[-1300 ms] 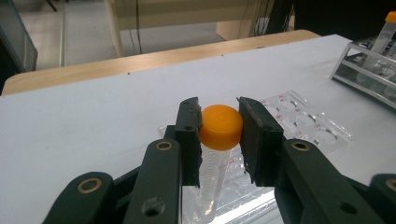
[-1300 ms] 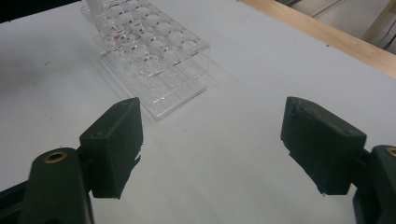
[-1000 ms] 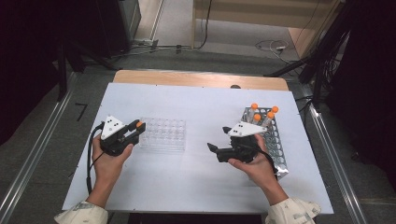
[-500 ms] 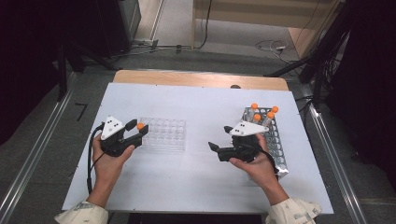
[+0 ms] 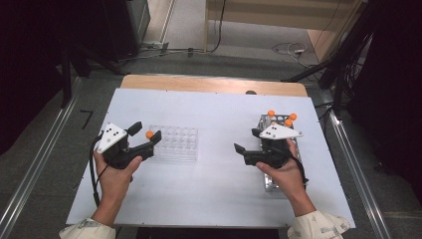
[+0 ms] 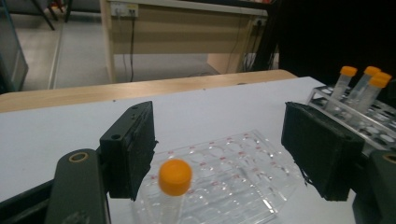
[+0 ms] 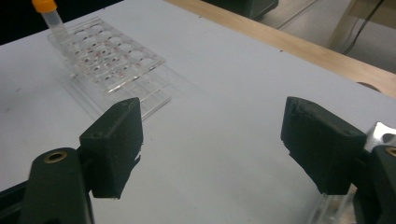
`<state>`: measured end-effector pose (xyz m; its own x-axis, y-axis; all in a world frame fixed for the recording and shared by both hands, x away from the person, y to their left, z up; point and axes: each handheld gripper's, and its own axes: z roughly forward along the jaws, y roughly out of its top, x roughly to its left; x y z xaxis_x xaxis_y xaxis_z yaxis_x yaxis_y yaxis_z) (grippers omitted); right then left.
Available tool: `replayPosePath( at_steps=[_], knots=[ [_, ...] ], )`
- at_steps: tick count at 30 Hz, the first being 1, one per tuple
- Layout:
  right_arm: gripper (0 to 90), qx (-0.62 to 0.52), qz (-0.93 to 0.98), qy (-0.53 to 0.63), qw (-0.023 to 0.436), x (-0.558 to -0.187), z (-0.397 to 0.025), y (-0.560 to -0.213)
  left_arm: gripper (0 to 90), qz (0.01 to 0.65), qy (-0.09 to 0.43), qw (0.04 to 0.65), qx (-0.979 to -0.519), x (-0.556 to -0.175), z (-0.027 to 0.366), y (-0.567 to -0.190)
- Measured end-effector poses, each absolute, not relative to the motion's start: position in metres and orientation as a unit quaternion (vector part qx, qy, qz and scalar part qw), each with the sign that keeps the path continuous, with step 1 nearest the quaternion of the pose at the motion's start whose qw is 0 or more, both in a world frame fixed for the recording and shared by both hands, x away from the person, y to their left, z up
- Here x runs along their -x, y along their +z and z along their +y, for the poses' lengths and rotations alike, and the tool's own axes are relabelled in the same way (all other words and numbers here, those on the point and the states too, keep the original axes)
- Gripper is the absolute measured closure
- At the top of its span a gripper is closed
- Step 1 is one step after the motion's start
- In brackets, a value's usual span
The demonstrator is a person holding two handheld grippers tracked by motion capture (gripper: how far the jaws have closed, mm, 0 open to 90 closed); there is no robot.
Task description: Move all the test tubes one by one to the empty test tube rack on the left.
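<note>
Now both grippers' jaws gape released, tube [image 6: 174, 186] standing at the clear rack's [image 5: 175, 143] edge.

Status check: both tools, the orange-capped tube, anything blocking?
Left tool open, tube standing in clear rack between jaws. Right tool open, empty. Nothing in the way.

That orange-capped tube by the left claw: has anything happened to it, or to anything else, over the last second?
The left claw has drawn back slightly toward the person, leaving the orange-capped tube standing at the near-left corner of the clear rack; its jaws stand apart around the tube. The right claw barely moved, open beside the metal rack, whose three capped tubes stayed put.
</note>
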<state>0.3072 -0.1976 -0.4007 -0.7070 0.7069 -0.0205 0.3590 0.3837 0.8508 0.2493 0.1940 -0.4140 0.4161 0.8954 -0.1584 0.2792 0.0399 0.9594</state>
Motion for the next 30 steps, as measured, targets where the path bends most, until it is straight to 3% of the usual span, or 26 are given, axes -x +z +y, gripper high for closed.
replayPosePath(
  at_steps=[11,30],
  knots=[
    [20.2,-0.361,0.785,0.452,0.223,-0.316,-0.228,-0.395,26.9,0.434,0.23,0.56,-0.667,-0.25,0.17,-0.422],
    [26.7,-0.396,0.771,0.433,0.246,-0.327,-0.255,-0.403,26.6,0.431,0.231,0.553,-0.674,-0.25,0.166,-0.427]
  ],
)
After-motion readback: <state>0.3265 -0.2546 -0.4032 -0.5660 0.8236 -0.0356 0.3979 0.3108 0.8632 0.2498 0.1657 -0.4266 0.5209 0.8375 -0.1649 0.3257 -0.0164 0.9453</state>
